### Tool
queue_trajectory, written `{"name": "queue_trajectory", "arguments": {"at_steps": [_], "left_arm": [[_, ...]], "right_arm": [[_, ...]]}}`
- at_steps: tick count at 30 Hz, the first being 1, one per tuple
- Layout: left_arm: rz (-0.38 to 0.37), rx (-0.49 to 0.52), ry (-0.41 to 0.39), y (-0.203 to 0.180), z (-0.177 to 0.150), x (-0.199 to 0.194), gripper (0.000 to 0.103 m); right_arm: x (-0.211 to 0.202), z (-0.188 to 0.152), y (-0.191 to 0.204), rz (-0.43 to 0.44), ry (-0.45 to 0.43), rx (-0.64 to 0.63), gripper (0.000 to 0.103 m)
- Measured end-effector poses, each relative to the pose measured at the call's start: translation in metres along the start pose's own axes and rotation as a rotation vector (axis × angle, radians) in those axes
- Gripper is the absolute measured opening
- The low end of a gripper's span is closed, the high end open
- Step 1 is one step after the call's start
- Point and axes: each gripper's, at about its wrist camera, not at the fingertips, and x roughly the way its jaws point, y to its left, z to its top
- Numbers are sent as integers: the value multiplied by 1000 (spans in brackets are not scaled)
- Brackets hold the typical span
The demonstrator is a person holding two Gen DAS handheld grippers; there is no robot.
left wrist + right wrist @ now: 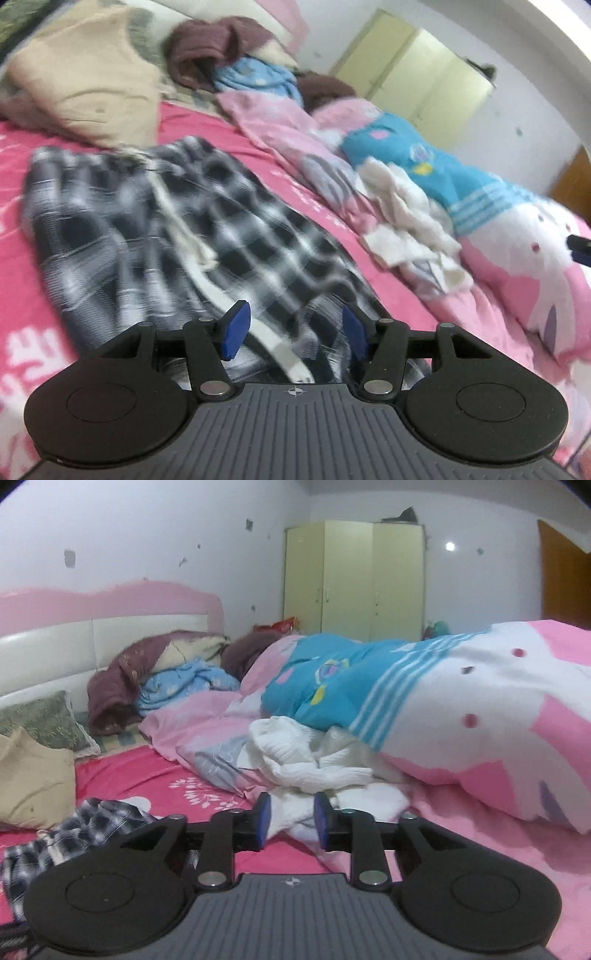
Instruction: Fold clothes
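A black-and-white plaid garment (166,229) lies spread on the pink bedsheet (22,258), with a pale cord running down its middle. My left gripper (295,332) hovers over its near end. Its blue pads stand well apart, with plaid cloth showing in the gap and neither pad visibly pressing on it. In the right wrist view a crumpled edge of the same plaid garment (92,823) sits at the lower left. My right gripper (293,821) is partly open and points at a rumpled white knit garment (306,760). White fabric shows through the gap between its pads, apparently ungripped.
A thick pink, white and blue quilt (461,701) is heaped along the right of the bed, against the white garment. A beige cushion (33,775), a brown blanket (114,686) and a light blue cloth (181,690) lie near the headboard (92,638). A pale wardrobe (354,579) stands behind.
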Motion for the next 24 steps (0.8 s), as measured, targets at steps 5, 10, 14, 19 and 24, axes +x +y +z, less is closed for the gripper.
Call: {"name": "queue_trajectory", "arguments": {"at_steps": [5,10,14,19,24], "left_arm": [[2,26,87,-1,-7,28,55],[37,82,101,-5,-16,38,55],[61,79,105,-5,-17,44,55],[69,86,101,-5,-18,45,55],[74,97,100,-6,-19,45,55]], "right_arm": [[13,-35,-1,32,106,-31,35],[68,-74,17,105,223,-74,35],[117,-101,37,145,309,-127,35],[158,-126,46,147,396,-175,35],[159,-130,35,206,417,-102,32]]}}
